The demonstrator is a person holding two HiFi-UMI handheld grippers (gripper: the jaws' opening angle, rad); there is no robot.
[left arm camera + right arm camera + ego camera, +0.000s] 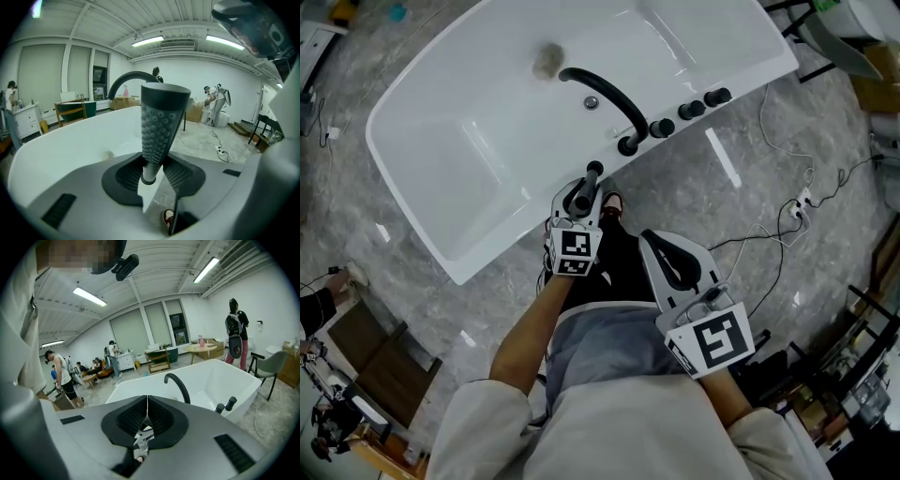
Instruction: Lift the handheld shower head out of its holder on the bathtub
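Left gripper (581, 193) jaws are set partly apart and are clamped on the handheld shower head (590, 178), which is gripped by its narrow stem. In the left gripper view the ribbed pads (126, 174) are seen pressed against that stem from both sides. The shower head (158, 124) is shown there with its long axis nearly upright, leaning slightly: the thin round end is down between the pads, and the wide flat end is up. The face studded with nozzles is turned back toward the gripper.

From the head view the same dark piece is seen sticking out of the jaws along the gripper's own line. Its far end is aimed at the near rim of the white bathtub (441, 178), just short of the base of the black curved spout (605, 89). It is held over the grey stone floor (741, 202) at the tub's edge, beside the row of black knobs (689, 110) on the rim.

The right gripper (662, 246) is held back from the tub, near the person's body. Its jaws are pressed together with nothing between them.
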